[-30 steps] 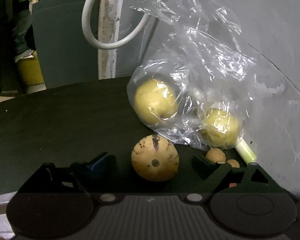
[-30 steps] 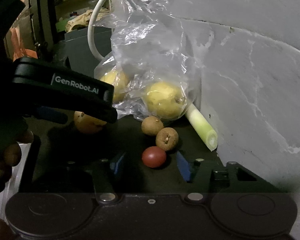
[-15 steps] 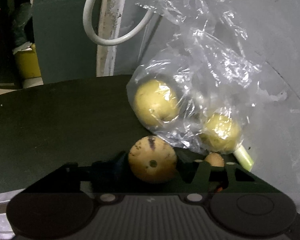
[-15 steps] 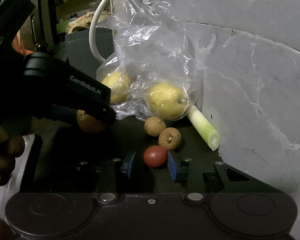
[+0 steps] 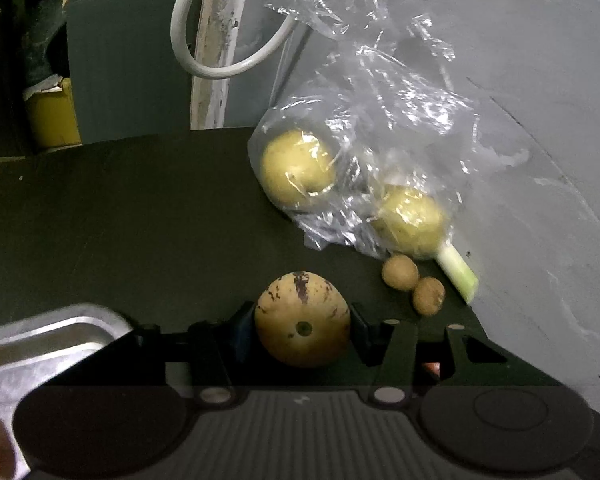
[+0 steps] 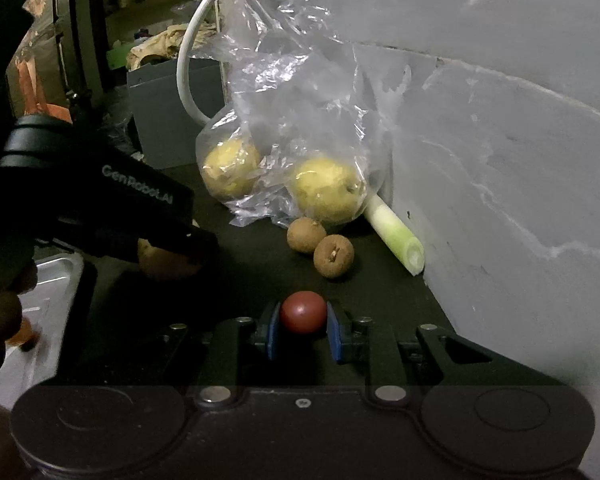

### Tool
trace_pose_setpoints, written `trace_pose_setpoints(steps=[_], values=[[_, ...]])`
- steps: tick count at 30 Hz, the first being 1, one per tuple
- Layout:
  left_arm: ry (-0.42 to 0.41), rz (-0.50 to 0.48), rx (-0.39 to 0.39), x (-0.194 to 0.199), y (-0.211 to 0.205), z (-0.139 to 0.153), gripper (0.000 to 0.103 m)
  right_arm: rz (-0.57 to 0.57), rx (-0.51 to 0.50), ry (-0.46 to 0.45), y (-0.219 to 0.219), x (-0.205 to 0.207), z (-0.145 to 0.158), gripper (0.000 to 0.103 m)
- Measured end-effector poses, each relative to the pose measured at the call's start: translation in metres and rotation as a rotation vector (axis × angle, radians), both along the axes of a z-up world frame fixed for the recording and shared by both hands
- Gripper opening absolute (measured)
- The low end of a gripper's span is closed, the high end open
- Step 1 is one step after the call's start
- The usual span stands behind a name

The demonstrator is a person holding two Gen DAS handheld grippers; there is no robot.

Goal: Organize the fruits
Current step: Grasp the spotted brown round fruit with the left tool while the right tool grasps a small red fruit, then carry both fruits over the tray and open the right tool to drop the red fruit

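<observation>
My left gripper (image 5: 302, 322) is shut on a yellow melon with purple streaks (image 5: 302, 318), held just above the dark table (image 5: 120, 216). My right gripper (image 6: 302, 322) is shut on a small red tomato (image 6: 303, 312) between its blue pads (image 6: 334, 334). Two brown longans (image 6: 320, 246) lie on the table ahead of it, also seen as longans (image 5: 414, 286) in the left wrist view. A clear plastic bag (image 5: 364, 152) holds two yellow pears (image 5: 298, 168). In the right wrist view the left gripper's body (image 6: 100, 200) covers most of the melon (image 6: 164, 262).
A metal tray (image 5: 48, 340) lies at the lower left, its rim (image 6: 56, 276) also showing in the right wrist view. A leek stalk (image 6: 396, 236) rests against the grey stone wall (image 6: 500, 160). A white cable loop (image 5: 216, 40) and a grey box (image 5: 128, 60) stand behind.
Both grippers closed on their fruit, the left on the melon and the right on the tomato. Both pulled back from the bag, and the tray came into view at the left.
</observation>
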State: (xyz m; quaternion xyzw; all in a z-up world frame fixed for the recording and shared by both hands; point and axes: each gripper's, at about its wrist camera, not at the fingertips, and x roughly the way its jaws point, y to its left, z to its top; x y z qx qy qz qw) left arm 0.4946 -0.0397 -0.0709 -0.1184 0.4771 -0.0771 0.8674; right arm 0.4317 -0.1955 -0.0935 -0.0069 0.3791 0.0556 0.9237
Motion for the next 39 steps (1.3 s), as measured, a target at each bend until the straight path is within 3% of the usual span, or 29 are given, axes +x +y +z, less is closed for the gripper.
trace_pose_setpoints(steps=[17,28,39], values=[[-0.037,0.02,-0.047,-0.093,0.029,0.052,0.053,0.002,-0.009,-0.06,0.025,-0.075,0.049,0.026],[-0.063,0.118,-0.061,-0.158,0.088,0.078,0.053,0.032,0.011,-0.084,0.059,-0.126,0.075,0.026],[-0.041,0.194,-0.074,-0.215,0.14,0.078,0.053,0.15,0.004,-0.073,0.107,-0.171,0.081,0.026]])
